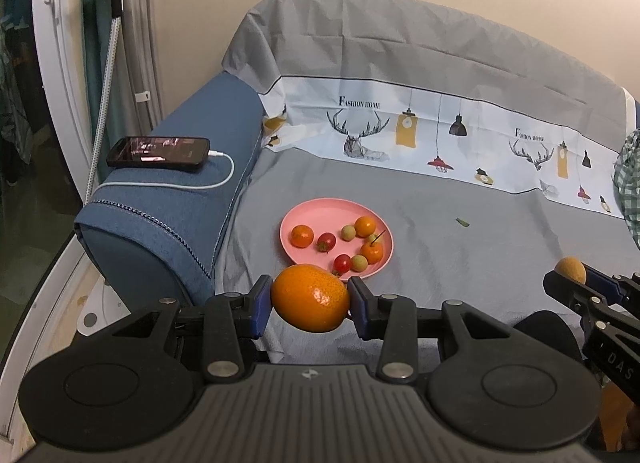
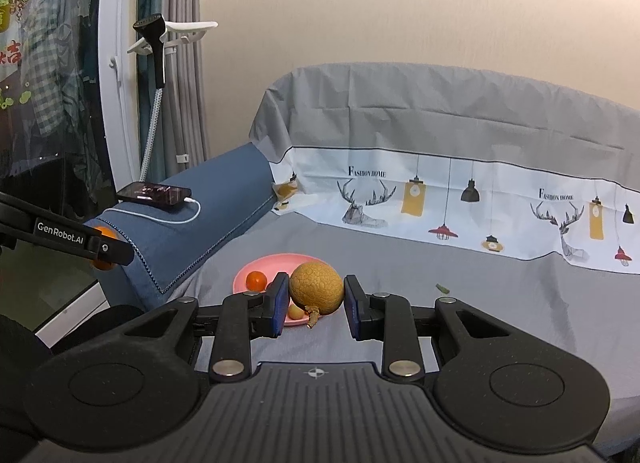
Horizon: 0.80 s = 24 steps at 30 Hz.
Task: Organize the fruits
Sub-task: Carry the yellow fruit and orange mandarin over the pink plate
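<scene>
Left gripper [image 1: 309, 300] grips a round orange mandarin [image 1: 310, 298]; right gripper [image 2: 316, 295] grips a bumpy tan fruit [image 2: 316, 287]. Either could slip and roll off the gray cover [image 1: 460, 263].

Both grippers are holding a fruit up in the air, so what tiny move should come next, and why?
Probably ease the left gripper forward and down to the pink plate. It is shut on the orange fruit, the plate lies just ahead with other fruits on it, and there is bare room at its near-left side. The right gripper holds a brown fruit.
</scene>
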Tool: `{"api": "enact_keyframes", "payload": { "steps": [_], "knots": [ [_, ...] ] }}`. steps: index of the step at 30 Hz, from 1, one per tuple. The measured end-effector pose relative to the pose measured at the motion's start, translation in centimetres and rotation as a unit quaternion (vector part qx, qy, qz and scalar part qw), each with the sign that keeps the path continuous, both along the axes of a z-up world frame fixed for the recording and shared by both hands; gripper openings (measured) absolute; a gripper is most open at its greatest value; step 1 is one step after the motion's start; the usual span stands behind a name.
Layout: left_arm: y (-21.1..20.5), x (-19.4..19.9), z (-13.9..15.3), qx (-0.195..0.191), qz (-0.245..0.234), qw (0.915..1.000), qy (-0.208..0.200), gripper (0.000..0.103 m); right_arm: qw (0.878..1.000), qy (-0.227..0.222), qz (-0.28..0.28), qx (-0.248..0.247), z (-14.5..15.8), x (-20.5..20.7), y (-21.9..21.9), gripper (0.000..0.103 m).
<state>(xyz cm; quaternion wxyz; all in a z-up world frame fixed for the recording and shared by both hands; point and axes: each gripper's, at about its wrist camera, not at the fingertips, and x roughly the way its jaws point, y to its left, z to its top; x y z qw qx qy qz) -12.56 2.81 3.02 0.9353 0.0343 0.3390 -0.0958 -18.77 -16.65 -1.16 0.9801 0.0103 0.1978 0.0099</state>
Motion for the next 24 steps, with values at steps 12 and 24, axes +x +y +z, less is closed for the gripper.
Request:
{"api": "enact_keyframes", "payload": {
  "steps": [12, 24],
  "knots": [
    [0.1, 3.0, -1.7, 0.002, 0.001, 0.9993, 0.036, 0.045, 0.999, 0.038, -0.001, 0.007, -1.4, 2.2, -0.2, 0.030],
    [0.1, 6.1, -3.6, 0.006, -0.003, 0.9978, 0.067, 0.045, 0.998, 0.069, -0.012, 0.006, -2.5, 4.8, 0.1, 0.030]
  ]
}}
